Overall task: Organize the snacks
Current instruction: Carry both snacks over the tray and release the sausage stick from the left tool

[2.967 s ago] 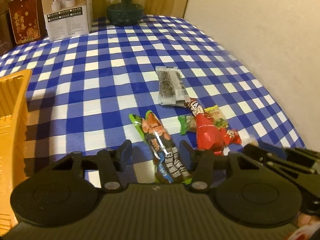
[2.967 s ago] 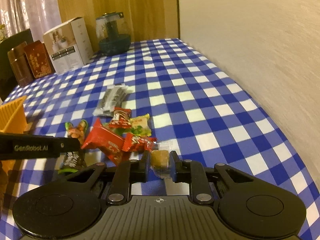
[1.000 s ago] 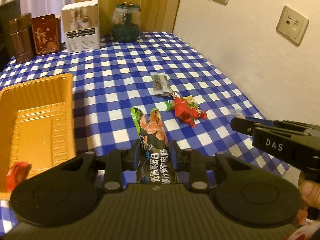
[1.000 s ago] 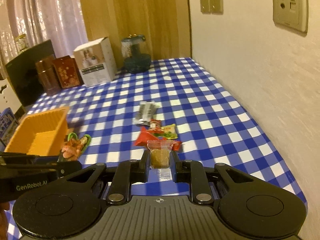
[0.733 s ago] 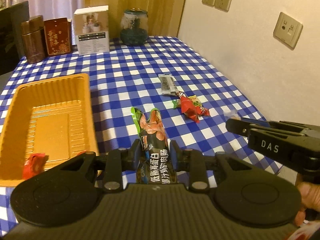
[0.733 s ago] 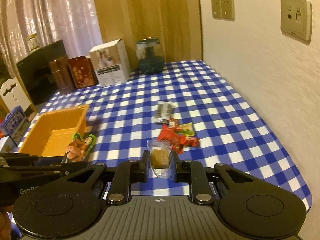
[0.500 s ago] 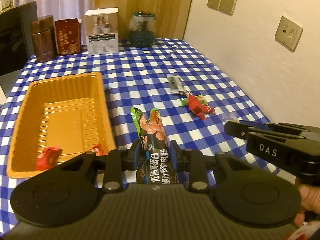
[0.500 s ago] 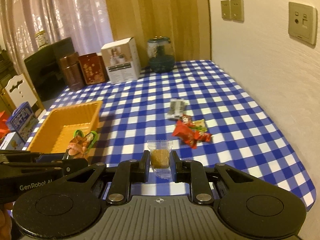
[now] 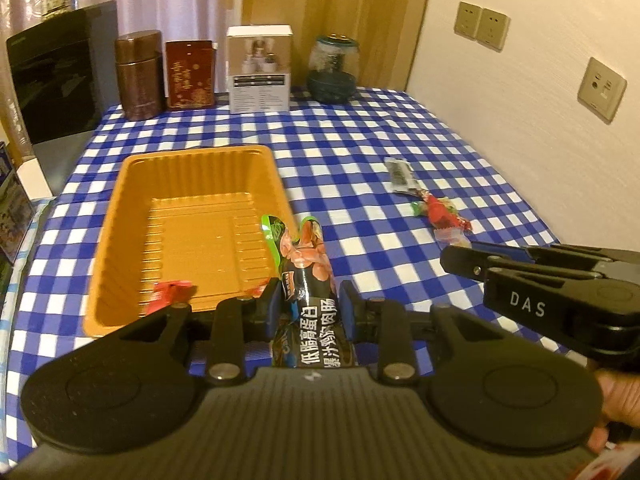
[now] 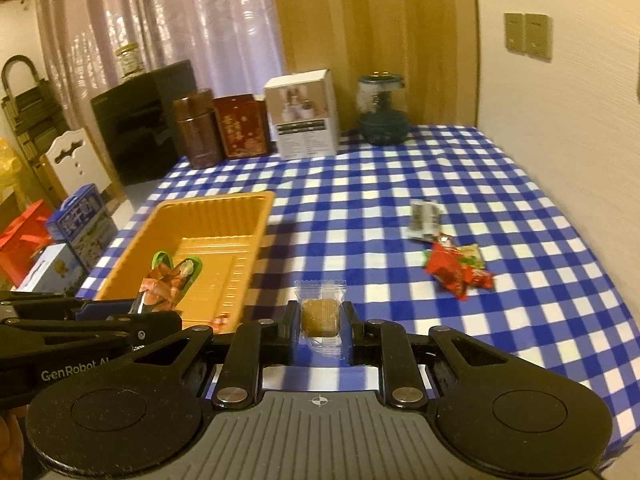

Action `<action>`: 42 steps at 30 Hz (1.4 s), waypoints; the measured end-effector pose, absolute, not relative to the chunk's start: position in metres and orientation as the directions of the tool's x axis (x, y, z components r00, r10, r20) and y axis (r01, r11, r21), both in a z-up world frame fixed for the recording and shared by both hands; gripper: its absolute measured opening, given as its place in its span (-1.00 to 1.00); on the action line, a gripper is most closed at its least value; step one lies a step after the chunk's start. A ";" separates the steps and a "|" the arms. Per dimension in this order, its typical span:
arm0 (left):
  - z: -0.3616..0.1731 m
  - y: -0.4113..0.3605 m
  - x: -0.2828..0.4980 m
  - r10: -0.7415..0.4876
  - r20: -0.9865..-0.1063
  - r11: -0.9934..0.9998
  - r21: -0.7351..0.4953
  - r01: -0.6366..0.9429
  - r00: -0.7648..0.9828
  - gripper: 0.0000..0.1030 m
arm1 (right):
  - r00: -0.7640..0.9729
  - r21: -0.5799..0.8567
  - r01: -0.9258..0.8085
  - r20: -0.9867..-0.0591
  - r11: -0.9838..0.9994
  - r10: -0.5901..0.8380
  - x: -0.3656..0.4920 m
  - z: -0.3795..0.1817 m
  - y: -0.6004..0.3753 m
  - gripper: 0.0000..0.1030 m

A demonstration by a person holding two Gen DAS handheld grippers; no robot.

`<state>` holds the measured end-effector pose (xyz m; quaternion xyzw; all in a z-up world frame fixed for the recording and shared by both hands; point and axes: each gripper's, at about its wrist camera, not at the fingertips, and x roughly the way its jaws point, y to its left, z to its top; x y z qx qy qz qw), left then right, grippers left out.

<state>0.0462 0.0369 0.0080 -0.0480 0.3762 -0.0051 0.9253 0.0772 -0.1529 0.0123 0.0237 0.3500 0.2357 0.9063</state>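
**Spotter:** What have you got in each claw?

**Me:** My left gripper (image 9: 308, 304) is clamped on a long sausage snack packet (image 9: 306, 268), dark wrapper with green tips. The packet's long axis runs straight out along the fingers, its free end pointing ahead and slightly up. My right gripper (image 10: 320, 322) is pinched shut on a small clear-wrapped brown candy (image 10: 320, 314), held upright between the pads.

**Spotter:** And the tray?

**Me:** The orange tray (image 9: 120, 216) lies ahead and to the left of both claws. From the left claw, its near right corner sits just beyond the fingertips, so the sausage tip already overhangs the right-hand wall. From the right claw the tray is further off to the left, with bare checked tablecloth (image 10: 400, 184) directly under the candy. Red wrapped sweets (image 9: 170, 290) lie at the tray's near end.

**Spotter:** So which goes first?

**Me:** I'd judge the left, being nearer. A short push forward and leftward should bring the packet over the floor, lengthwise with the tray. The right must cross behind it. The remaining snack pile (image 10: 452, 264) is off to the right of that claw, well apart from the tray.
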 end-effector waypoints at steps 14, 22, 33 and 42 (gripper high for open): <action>0.013 0.097 0.041 0.024 -0.703 0.992 -0.074 -0.107 0.711 -0.47 | 0.606 0.230 -0.475 -0.614 0.849 0.505 0.084 0.014 -0.106 -0.59; 0.015 0.124 0.057 0.037 -0.706 0.990 -0.071 -0.122 0.707 -0.47 | 0.574 0.243 -0.507 -0.620 0.827 0.534 0.097 0.008 -0.076 -0.59; 0.001 0.152 0.084 0.042 -0.725 0.990 -0.065 -0.129 0.688 -0.47 | 0.554 0.245 -0.521 -0.631 0.818 0.542 0.120 -0.005 -0.041 -0.59; -0.016 0.163 0.102 0.034 -0.745 0.990 -0.067 -0.126 0.666 -0.46 | 0.546 0.246 -0.521 -0.640 0.818 0.540 0.140 -0.015 -0.028 -0.59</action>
